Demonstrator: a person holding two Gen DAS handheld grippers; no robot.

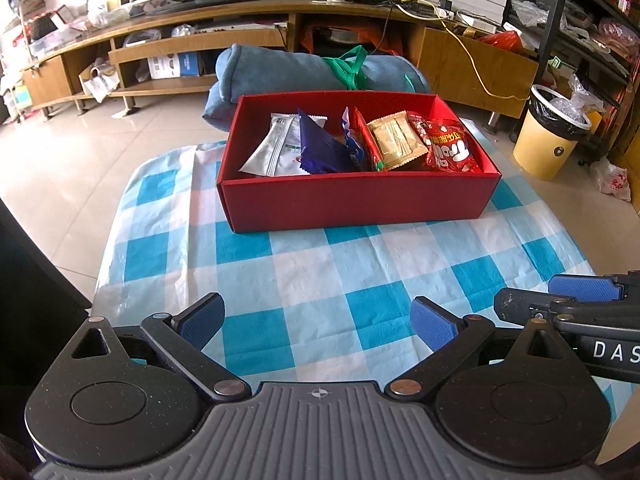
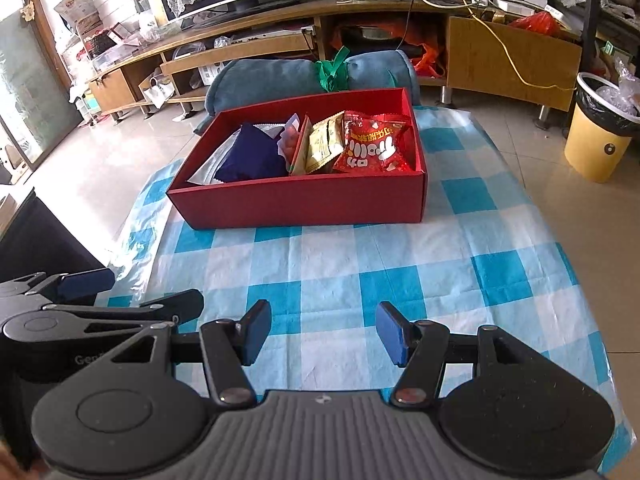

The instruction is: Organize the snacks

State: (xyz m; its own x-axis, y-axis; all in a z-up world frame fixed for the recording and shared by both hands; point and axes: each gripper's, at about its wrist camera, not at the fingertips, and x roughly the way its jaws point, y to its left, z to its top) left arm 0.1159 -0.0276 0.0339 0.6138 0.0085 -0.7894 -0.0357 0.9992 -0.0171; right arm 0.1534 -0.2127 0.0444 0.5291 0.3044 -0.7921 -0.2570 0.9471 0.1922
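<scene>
Both grippers, left (image 1: 318,322) and right (image 2: 323,334), hover with fingers open and empty, red snack box (image 1: 356,200) well beyond them.

Bright daylight is coming in from the window (image 2: 24,92) on the left, shining on the floor (image 1: 80,152); edges are bending round.

The red rectangular cardboard box (image 1: 352,200) sits on the blue-and-white checked counter (image 1: 320,272), toward its far edge. Inside the box, the dark blue foil packet (image 1: 320,148) lies left of the divider, the red printed snack bag (image 1: 452,148) right. A blue rolled cushion (image 1: 256,68) lies behind the box.
</scene>
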